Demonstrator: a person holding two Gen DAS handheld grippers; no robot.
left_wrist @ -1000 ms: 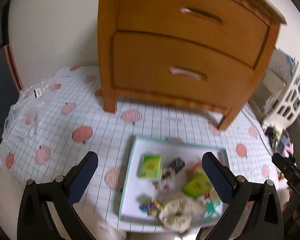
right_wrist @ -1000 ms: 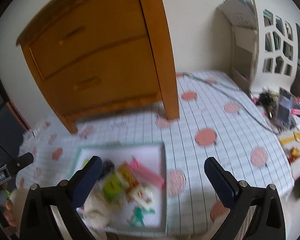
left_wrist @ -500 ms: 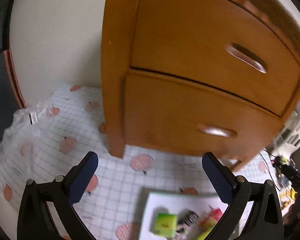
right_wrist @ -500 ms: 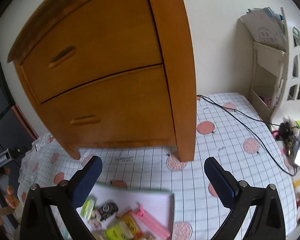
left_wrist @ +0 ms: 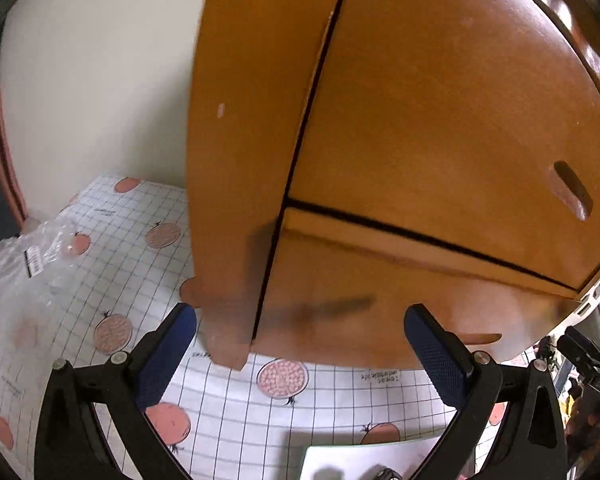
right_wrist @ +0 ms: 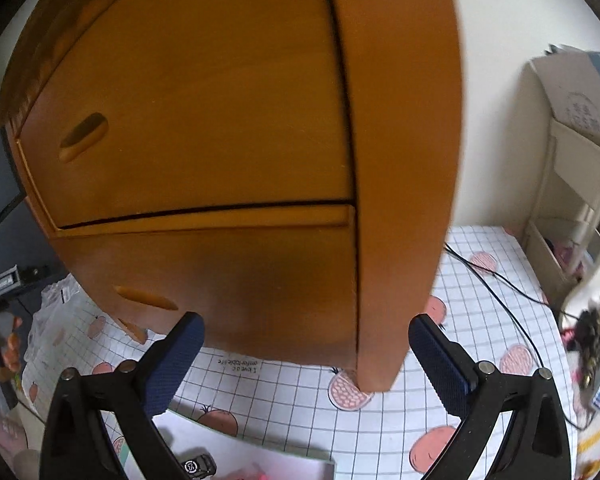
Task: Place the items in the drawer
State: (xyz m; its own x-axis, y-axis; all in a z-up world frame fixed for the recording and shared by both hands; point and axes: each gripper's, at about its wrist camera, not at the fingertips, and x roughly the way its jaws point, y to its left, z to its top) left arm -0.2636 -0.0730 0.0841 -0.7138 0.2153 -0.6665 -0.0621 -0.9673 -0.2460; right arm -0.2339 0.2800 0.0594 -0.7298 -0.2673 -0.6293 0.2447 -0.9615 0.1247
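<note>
**Facing the closed drawers**

Both grippers, left [left_wrist: 300, 344] and right [right_wrist: 306, 346], are held spread and empty before the cabinet [right_wrist: 228, 128]. The lower drawer [left_wrist: 380, 312] is seen shut. The tray [right_wrist: 256, 466] lies below, beside a toy car [right_wrist: 198, 466].

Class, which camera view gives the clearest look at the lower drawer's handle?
The right wrist view: the lower drawer's handle shows whole, left of the fingers. In the left wrist view only a sliver peeks out by the right-hand finger.

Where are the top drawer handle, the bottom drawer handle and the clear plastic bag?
top drawer handle [right_wrist: 83, 136], right wrist view, middle of the slot.
bottom drawer handle [right_wrist: 146, 298], right wrist view, middle of the grip.
clear plastic bag [left_wrist: 40, 264], left wrist view, crinkled middle.
</note>
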